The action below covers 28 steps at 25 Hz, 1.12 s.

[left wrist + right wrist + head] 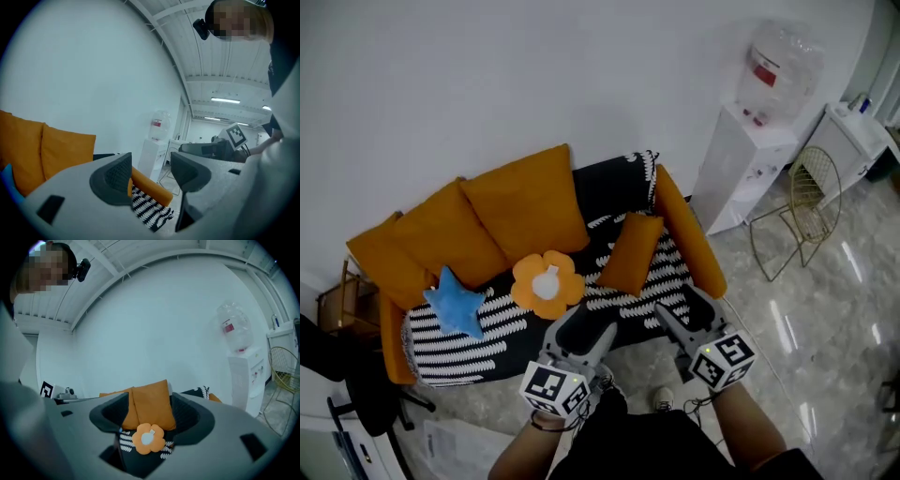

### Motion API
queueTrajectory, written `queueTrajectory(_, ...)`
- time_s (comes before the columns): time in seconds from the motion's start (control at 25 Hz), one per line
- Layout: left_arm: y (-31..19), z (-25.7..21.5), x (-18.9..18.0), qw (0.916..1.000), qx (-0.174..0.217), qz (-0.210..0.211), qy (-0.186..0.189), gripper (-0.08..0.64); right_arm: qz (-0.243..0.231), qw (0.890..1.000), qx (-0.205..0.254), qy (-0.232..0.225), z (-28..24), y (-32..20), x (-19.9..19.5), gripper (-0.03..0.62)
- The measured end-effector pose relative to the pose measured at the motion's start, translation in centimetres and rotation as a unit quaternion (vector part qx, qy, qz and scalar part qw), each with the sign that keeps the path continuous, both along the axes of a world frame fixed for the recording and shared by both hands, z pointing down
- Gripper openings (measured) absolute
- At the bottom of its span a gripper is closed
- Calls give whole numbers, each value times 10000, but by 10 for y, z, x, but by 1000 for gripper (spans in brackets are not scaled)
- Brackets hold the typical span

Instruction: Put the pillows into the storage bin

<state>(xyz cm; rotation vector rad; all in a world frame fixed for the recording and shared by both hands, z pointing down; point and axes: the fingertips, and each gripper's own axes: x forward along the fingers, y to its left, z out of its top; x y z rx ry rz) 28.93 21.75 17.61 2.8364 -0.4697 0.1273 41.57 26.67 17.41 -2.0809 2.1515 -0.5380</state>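
Observation:
An orange sofa [689, 239] under a black-and-white striped blanket [487, 333] holds three loose pillows. They are a blue star pillow [455, 302], an orange flower pillow [547, 283] and an orange rectangular pillow [630, 253]. Both grippers hover at the sofa's front edge. My left gripper [586, 330] is open and empty below the flower pillow. My right gripper [680, 311] is open and empty near the sofa's right arm. In the right gripper view the flower pillow [148, 438] shows beyond the open jaws [149, 404]. The left gripper [151, 161] frames the sofa arm [150, 185].
Large orange back cushions [525, 204] lean on the sofa back. A white water dispenser [748, 159] and a gold wire chair [806, 202] stand to the right on the glossy floor. A wooden side table [337, 300] sits at the left.

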Motion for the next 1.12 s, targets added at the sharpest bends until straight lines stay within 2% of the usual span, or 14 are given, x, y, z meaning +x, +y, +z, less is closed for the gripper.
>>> queueTrajectory(0.24, -51, 1, -2, 9993, -58, 368, 56, 246, 363, 9993, 5, 86, -2, -39, -8, 296)
queueTrajectory(0.52, -74, 11, 0, 9976, -306, 608, 122, 249, 601, 9981, -119, -37, 6, -52, -11, 291)
queueTrajectory(0.88, -87, 12, -5, 9975, -396, 537, 214, 250, 482, 9984, -273, 92, 5, -70, -15, 296)
queueTrajectory(1.12, -103, 26, 1, 9977, -518, 436, 100, 250, 355, 9987, -365, 49, 15, -91, -6, 301)
